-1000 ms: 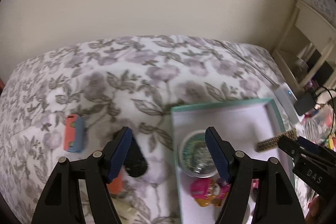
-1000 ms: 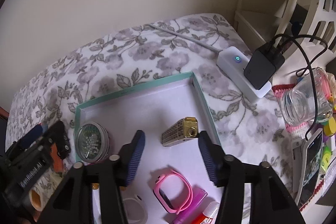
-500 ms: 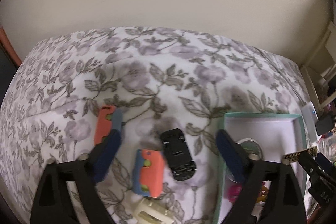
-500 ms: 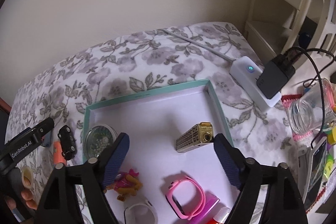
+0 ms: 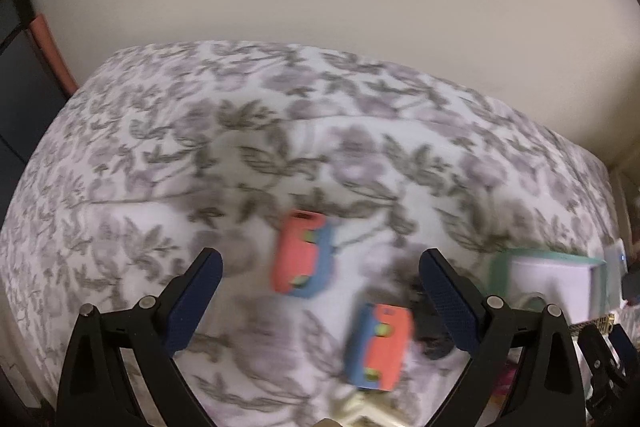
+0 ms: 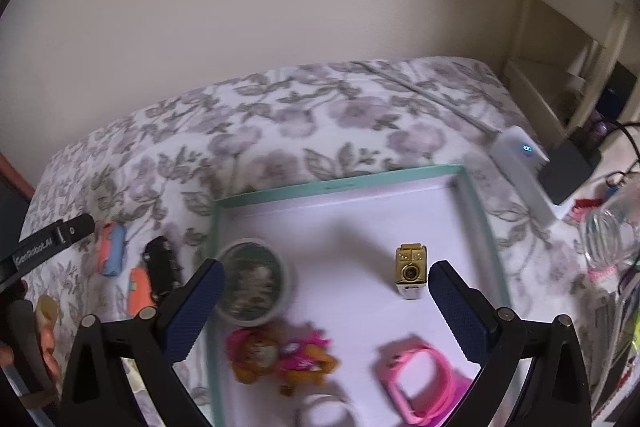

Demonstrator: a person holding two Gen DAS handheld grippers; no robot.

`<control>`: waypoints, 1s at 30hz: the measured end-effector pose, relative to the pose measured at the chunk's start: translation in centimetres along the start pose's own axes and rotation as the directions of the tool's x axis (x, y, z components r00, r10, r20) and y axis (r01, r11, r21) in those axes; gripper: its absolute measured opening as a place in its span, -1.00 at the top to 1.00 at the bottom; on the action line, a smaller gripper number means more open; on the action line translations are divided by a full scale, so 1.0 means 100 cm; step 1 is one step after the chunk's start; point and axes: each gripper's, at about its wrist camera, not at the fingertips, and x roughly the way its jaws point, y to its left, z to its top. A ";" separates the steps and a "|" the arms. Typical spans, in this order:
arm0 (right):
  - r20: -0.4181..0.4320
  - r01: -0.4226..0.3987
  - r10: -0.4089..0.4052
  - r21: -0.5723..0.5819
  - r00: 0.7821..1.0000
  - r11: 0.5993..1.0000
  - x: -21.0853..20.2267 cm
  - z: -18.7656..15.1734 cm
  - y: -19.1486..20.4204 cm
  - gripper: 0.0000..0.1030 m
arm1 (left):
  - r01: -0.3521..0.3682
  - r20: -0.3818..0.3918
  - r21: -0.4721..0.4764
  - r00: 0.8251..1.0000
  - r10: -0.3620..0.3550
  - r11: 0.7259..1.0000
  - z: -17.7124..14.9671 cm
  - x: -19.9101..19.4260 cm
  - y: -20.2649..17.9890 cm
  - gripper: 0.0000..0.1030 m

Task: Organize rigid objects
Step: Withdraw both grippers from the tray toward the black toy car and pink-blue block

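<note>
Two orange-and-blue toy cars (image 5: 302,255) (image 5: 380,347) lie on the floral bedspread below my left gripper (image 5: 320,291). That gripper is open and holds nothing. A black toy car (image 5: 428,323) is partly hidden behind its right finger. My right gripper (image 6: 326,291) hangs over the teal-rimmed tray (image 6: 340,183); its jaws are opening with nothing held between them. In the tray lie a gold lighter (image 6: 411,271), a round tin (image 6: 252,283), a pink toy figure (image 6: 280,351), a pink watch (image 6: 420,375) and a white band (image 6: 324,415).
A white power strip (image 6: 520,155) with a black charger (image 6: 568,171) lies right of the tray, next to a glass jar (image 6: 612,231). A cream shelf (image 6: 580,27) stands at the far right. A cream object (image 5: 372,411) lies near the cars. The wall runs behind the bed.
My left gripper swung left from the tray to above the toy cars and opened wide. My right gripper's jaws spread wide and it shifted left over the tray; the lighter stays in the tray.
</note>
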 end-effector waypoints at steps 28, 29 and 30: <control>-0.013 -0.150 0.151 -0.224 0.988 0.963 0.041 -0.011 0.142 -0.94 | -0.061 -0.040 -0.220 0.998 0.053 0.973 0.016 0.026 0.139 -0.92; -0.015 -0.146 0.146 -0.218 0.989 0.965 0.045 -0.010 0.142 -0.86 | -0.045 -0.038 -0.212 0.999 0.038 0.976 0.016 0.028 0.134 -0.92; -0.019 -0.144 0.143 -0.214 0.990 0.966 0.047 -0.011 0.141 -0.78 | -0.024 -0.036 -0.199 0.999 0.017 0.980 0.017 0.029 0.128 -0.92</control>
